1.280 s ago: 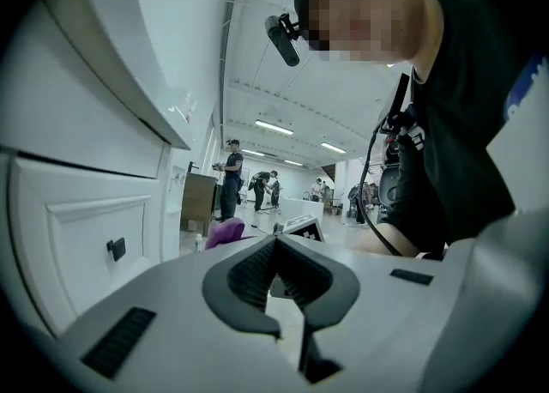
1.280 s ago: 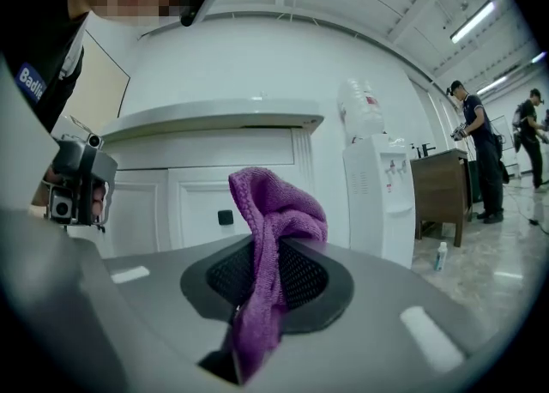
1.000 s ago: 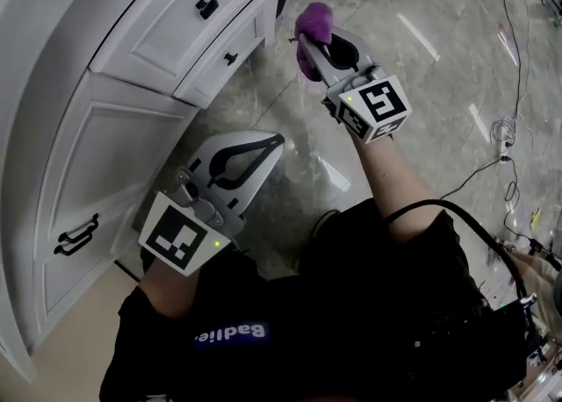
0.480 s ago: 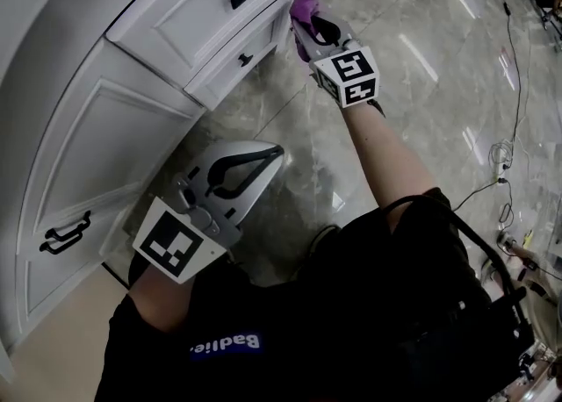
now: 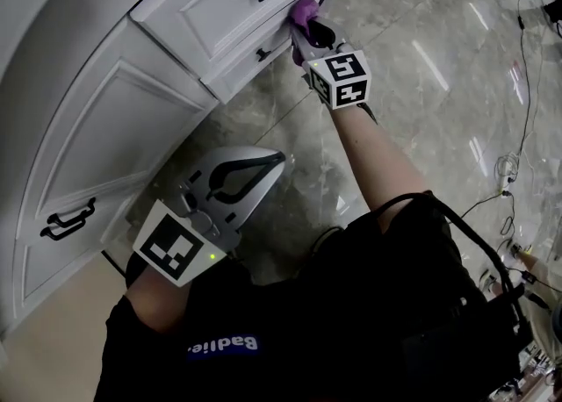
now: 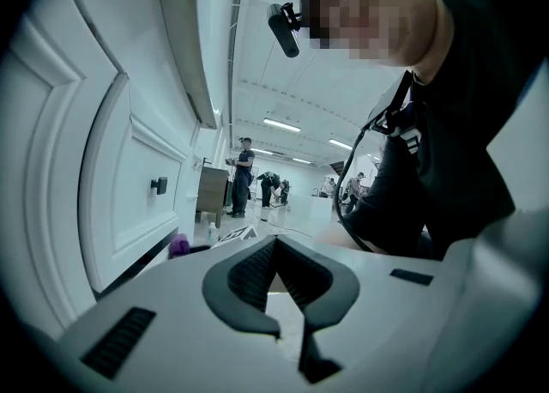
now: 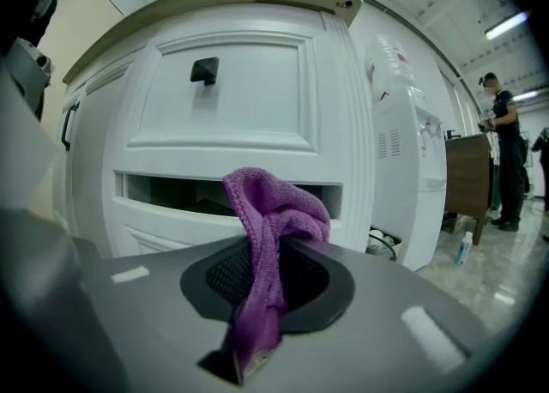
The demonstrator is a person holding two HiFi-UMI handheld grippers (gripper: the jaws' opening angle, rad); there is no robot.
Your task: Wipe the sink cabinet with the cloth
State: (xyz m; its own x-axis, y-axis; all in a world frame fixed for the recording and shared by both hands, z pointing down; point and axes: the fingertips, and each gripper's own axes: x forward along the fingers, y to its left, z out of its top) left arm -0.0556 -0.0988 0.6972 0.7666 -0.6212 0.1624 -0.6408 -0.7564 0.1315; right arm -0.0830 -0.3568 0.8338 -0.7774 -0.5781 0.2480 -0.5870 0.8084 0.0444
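The white sink cabinet (image 5: 105, 128) fills the head view's left side, with a door below and two drawers above. My right gripper (image 5: 307, 33) is shut on the purple cloth (image 5: 305, 12), which sits against the right end of the lower drawer (image 5: 250, 58). In the right gripper view the cloth (image 7: 276, 211) bunches up out of my right gripper (image 7: 266, 254), just in front of that drawer's dark gap (image 7: 171, 194). Above it is the upper drawer's black knob (image 7: 204, 69). My left gripper (image 5: 277, 158) hangs low beside the cabinet door, shut and empty (image 6: 276, 242).
Loose cables (image 5: 509, 163) lie on the glossy marble floor (image 5: 421, 84) to the right. A white appliance (image 7: 403, 168) stands right of the cabinet, with a small bottle (image 7: 464, 248) on the floor. People (image 7: 502, 151) stand far off. A black door handle (image 5: 66, 218) sits low left.
My right gripper has carried the cloth up and left from over the floor to the lower drawer's edge. The left gripper has hardly moved.
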